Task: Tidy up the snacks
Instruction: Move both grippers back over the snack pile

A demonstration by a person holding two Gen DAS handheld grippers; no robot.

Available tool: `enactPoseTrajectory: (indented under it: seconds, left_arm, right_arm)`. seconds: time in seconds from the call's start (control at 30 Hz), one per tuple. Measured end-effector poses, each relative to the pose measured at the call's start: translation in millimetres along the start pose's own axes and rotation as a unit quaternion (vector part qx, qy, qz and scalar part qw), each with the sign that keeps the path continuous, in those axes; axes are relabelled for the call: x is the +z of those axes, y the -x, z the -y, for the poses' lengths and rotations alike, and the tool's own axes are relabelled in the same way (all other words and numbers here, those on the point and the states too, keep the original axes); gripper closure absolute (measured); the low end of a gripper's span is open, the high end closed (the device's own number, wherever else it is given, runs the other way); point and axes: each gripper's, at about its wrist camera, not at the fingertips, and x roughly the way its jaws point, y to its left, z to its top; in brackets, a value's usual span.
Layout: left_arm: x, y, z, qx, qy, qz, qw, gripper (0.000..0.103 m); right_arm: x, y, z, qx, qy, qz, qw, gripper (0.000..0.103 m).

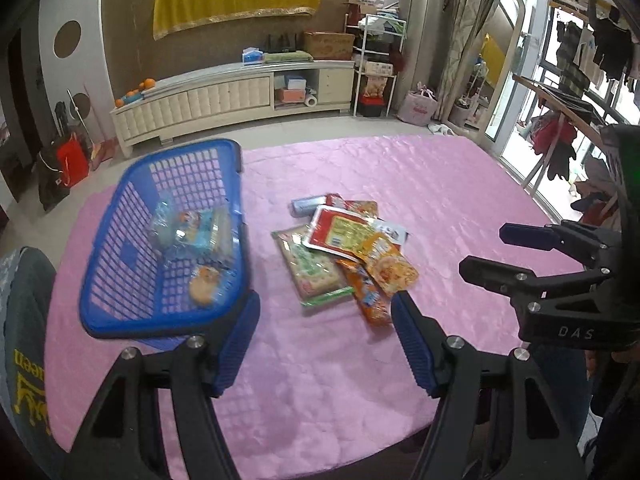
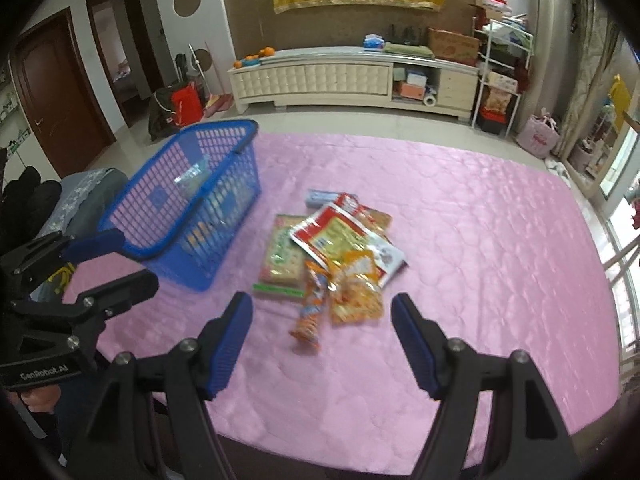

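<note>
Your right hand-held gripper [image 2: 322, 340] had its blue pads wide apart with nothing between them, and it hung over the near part of the desk [image 2: 480, 240], pointing at the snack pile [image 2: 332, 252]. Your left hand-held gripper [image 1: 324, 340] was apart and empty too, just beside the blue basket [image 1: 100, 280].

The closest snacks to you were the long orange packet [image 2: 310, 312] and the yellow-orange bag [image 2: 356, 292]. I think the orange packet was the easy one to take first (it stuck out from the pile toward you). You would do well to come down over its narrow sides and pinch only that one.

The basket sat on the left of the pile, near it but not touching, and it already had a few snacks inside. Its tall near rim could get in the way, so you would need to lift a snack up and over.

The other packets lay on top of each other, so a low grab could drag them along.
</note>
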Motion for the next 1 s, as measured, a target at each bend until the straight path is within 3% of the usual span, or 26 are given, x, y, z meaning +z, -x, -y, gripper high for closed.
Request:
enactPoseTrajectory:
  seconds: [0.13,0.37,0.5,0.57,0.83,1.0]
  left_arm:
    - [-7,-19,13,-0.008,0.000,-0.015,0.9999,0.037]
    - [-11,-62,31,-0.014,0.002,-0.061,0.9980,0.037]
    - [-12,-94,38,-0.017,0.004,-0.094,0.9954,0.037]
    - [-14,-107,41,-0.016,-0.003,-0.107,0.9941,0.037]
    - [-16,-165,50,-0.006,-0.012,-0.167,0.9859,0.038]
    - [-17,-189,52,-0.006,-0.010,-0.189,0.9819,0.052]
  right_arm:
    - [-15,-4,14,-0.018,0.005,0.004,1.000,0.027]
    - [-28,-29,47,-0.005,-0.025,-0.011,1.000,0.027]
    - [-36,-48,61,0.010,-0.043,-0.020,0.999,0.027]
    - [-39,-51,68,0.024,-0.049,-0.004,0.999,0.027]
    - [-45,-76,88,0.011,-0.057,-0.009,0.998,0.027]
    - [-53,-86,104,0.023,-0.087,-0.013,0.996,0.027]
